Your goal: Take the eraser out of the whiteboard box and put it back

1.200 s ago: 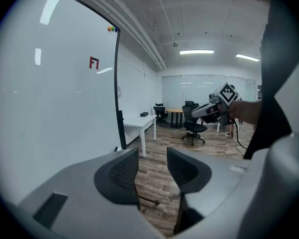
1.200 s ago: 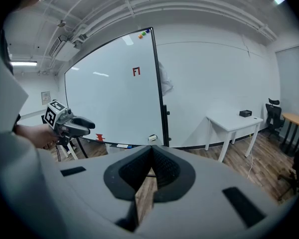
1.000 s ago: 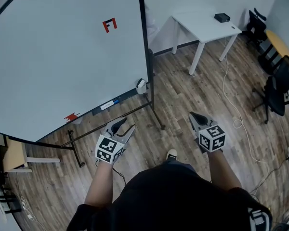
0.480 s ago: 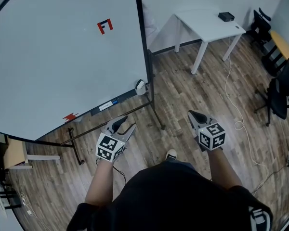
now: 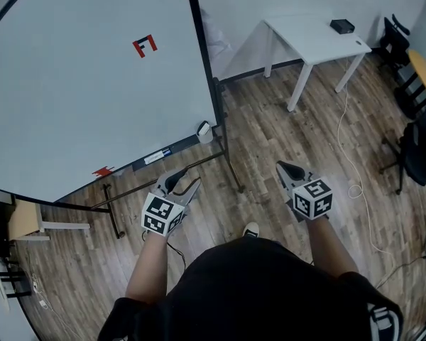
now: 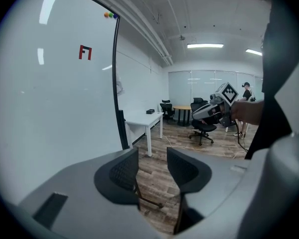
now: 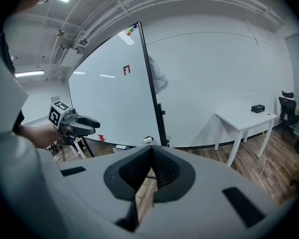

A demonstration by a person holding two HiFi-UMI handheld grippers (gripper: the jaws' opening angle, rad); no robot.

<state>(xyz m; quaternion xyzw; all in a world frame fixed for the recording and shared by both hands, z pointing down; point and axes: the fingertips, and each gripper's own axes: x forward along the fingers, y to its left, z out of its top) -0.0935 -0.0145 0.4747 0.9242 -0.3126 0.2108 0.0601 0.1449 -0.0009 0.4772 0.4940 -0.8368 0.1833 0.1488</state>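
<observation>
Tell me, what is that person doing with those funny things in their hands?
A person stands on a wooden floor facing a whiteboard, holding a tool in each hand. The left tool is open and empty. The right tool is shut with nothing in it. Both hang short of the board's tray, touching nothing. Nothing has been picked up yet.

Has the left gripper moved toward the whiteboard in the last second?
No. The left gripper keeps about the same gap from the whiteboard's stand foot as before.
</observation>
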